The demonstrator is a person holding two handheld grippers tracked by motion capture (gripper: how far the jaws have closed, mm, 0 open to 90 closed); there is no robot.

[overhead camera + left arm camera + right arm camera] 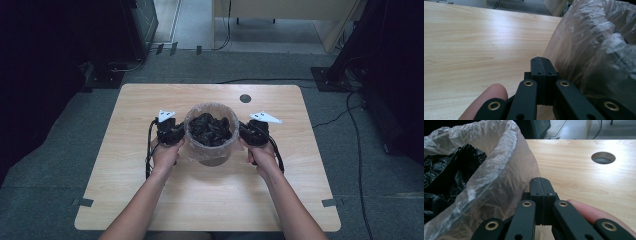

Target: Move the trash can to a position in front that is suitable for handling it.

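— Where's the bin (211,134)?
— Centre of the frame on the worktop (125,170), clear liner full of black bags (210,129).
— And each gripper?
— Left gripper (176,134) and right gripper (246,131) flank it, jaws pressed together, empty.

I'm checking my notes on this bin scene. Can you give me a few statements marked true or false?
1. The bin is lined with a clear plastic bag. True.
2. The bin holds crumpled black plastic. True.
3. The left tool has its jaws wide open. False: they are shut together.
4. Both tools are on the same side of the bin. False: the right tool is on the opposite side.
5. The table has a round hole. True.
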